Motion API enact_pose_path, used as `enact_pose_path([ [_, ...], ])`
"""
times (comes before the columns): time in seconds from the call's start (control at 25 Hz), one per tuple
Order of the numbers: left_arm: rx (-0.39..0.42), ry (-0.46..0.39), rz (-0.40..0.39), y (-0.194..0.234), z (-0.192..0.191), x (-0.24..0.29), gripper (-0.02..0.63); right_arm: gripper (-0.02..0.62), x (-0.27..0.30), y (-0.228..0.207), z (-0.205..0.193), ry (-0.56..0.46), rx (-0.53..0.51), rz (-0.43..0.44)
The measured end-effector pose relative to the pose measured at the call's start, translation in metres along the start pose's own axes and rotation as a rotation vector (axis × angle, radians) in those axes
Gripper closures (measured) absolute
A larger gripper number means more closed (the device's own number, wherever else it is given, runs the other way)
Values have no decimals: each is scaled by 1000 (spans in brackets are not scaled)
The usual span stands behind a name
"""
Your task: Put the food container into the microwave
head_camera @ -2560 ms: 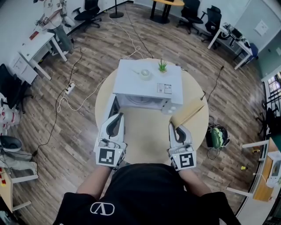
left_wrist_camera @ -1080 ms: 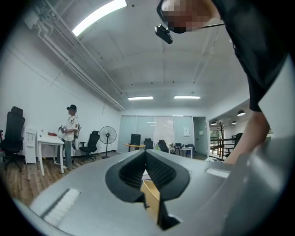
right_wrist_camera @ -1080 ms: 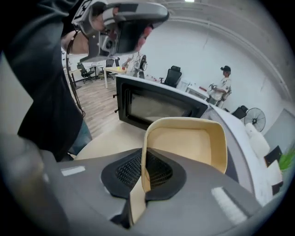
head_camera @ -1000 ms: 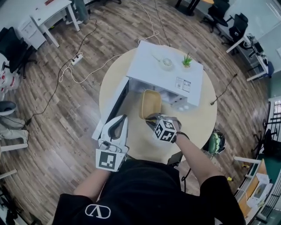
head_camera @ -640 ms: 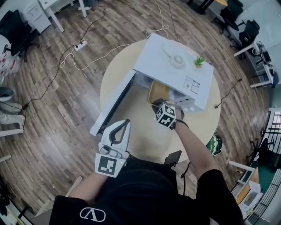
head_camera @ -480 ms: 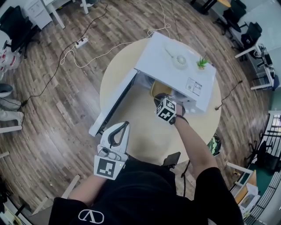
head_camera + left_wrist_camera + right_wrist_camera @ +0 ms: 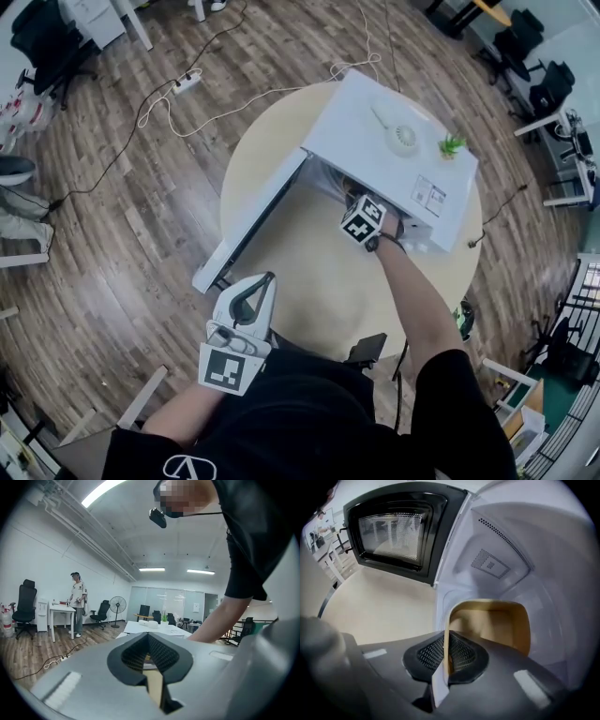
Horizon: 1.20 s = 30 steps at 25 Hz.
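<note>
Inside microwave (image 7: 394, 169) | right claw (image 7: 446, 641), arm outstretched, grips food container (image 7: 497, 620) | left claw (image 7: 148, 641) closed

No print can be read; the sticker (image 7: 427, 195) on the microwave (image 7: 375, 150) is too small to make out

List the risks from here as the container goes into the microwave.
1. The right gripper pinches only one thin side wall of the food container, so the container may tilt or slip. It isn't clear that it rests on the floor yet, and opening early could drop it.
2. How deep it sits in the microwave cavity is hard to judge. Left near the front, it might block the open door when that swings shut.
</note>
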<state>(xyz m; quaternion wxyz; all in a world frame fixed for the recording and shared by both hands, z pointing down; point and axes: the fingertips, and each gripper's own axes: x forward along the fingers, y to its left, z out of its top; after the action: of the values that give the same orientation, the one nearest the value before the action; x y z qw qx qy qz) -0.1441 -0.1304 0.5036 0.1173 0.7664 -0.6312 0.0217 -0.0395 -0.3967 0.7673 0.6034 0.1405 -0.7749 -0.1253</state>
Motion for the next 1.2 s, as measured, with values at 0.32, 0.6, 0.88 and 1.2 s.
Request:
enact_pose_path([
  [0.32,0,30,8,0,-8,-3,606,581,15,-17,0,-14,28,-90],
  [0.6,10,35,-10,-9,-5,-1,606,512,-5,-27,11,-108,97,-209],
  [0.88,31,20,-41,-17,3,8,606,509,-53,-1,-14,-162,193,-276],
  [1.2,66,-29,-121,-35,29,28,606,531,-144,108,-53,-227,264,-179],
])
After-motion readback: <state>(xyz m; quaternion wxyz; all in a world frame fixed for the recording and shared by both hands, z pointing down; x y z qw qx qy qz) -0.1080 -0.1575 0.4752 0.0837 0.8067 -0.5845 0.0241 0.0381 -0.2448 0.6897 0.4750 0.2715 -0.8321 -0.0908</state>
